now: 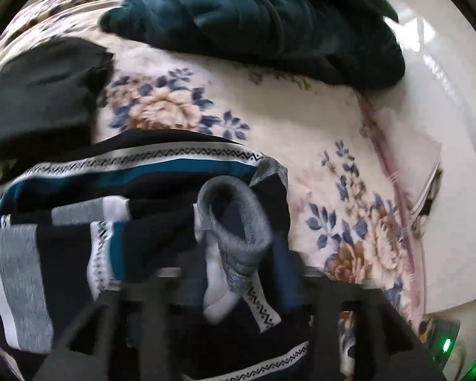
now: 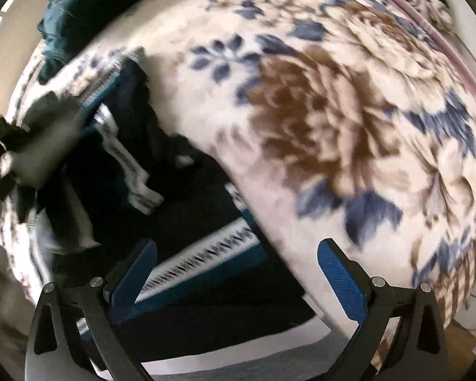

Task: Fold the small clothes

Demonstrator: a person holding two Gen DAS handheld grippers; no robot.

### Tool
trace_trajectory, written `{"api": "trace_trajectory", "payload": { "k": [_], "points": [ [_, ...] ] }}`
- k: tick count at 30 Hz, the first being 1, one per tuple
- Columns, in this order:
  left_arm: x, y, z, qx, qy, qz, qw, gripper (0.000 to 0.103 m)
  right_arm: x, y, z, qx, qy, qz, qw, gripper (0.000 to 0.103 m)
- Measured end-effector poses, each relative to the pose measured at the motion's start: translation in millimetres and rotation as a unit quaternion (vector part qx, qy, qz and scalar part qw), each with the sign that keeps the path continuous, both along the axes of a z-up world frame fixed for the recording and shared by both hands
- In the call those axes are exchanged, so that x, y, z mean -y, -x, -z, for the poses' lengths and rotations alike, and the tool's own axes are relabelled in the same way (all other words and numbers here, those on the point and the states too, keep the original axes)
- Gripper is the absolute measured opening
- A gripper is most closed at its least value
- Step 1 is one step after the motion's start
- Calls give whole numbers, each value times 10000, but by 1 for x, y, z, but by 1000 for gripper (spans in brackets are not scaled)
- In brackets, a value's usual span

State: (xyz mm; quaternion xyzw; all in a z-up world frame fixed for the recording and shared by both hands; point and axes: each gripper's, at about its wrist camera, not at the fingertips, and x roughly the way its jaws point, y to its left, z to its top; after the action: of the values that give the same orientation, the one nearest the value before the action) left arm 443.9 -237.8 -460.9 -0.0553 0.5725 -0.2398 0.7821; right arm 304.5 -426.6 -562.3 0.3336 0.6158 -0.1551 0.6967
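A striped sweater (image 1: 117, 209) is seen lying on a floral blanket (image 1: 301, 120), directly beneath the left gripper (image 1: 238, 289), whose 2 jaws are spread with its grey cuff (image 1: 234, 222) loose between them, while the right gripper (image 2: 238, 273), also wide and empty, is held at its hem.

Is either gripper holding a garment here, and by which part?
Nothing held. Right gripper open above the striped sweater; left gripper open, gray collar between its fingers.
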Motion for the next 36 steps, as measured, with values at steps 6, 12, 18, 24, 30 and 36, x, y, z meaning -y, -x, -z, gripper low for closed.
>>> {"api": "trace_trajectory", "payload": {
  "k": [6, 12, 18, 24, 30, 36],
  "points": [
    [-99, 4, -32, 288, -351, -1008, 9939, 86, 1, -54, -22, 515, -573, -267, 9967, 102],
    [-214, 13, -21, 418, -1571, -2206, 9617, 86, -30, -133, -3, 668, -424, -760, 9940, 102],
    [-289, 25, 6, 161, -1871, -3101, 9320, 86, -80, -193, 37, 28, -2, -1782, 9840, 11],
    [-323, 30, 21, -19, -1711, -3636, 9157, 86, -48, -173, 3, 361, 553, -1103, 9917, 5],
    [-326, 20, 30, -82, -1487, -3706, 9168, 86, -29, -182, 30, -179, 105, -1080, 9939, 7],
    [-317, 0, 41, -169, -1263, -3429, 9307, 86, -51, -192, -19, -65, 795, -1129, 9904, 51]
  ]
}}
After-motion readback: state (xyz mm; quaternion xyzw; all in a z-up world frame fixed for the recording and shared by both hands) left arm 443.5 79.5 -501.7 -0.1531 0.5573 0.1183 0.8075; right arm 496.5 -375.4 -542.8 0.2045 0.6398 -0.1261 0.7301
